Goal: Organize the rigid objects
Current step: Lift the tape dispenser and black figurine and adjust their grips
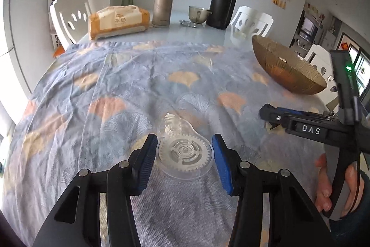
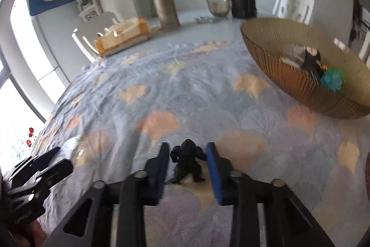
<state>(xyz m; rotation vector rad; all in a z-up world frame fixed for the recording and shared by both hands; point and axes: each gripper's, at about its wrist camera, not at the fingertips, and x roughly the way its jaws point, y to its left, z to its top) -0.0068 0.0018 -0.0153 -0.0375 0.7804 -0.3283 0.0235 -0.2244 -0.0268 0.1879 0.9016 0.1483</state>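
Left wrist view: left gripper open around a clear tape dispenser.
Right gripper open around a black figurine; bowl at two o'clock.

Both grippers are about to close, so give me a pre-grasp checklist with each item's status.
1. Left gripper open around clear tape dispenser: ok.
2. Dispenser lying flat on tablecloth: ok.
3. Right gripper open around black figurine: ok.
4. Figurine standing upright: ok.
5. Either set of pads touching its object: cannot tell.
6. Amber bowl has room: ok.
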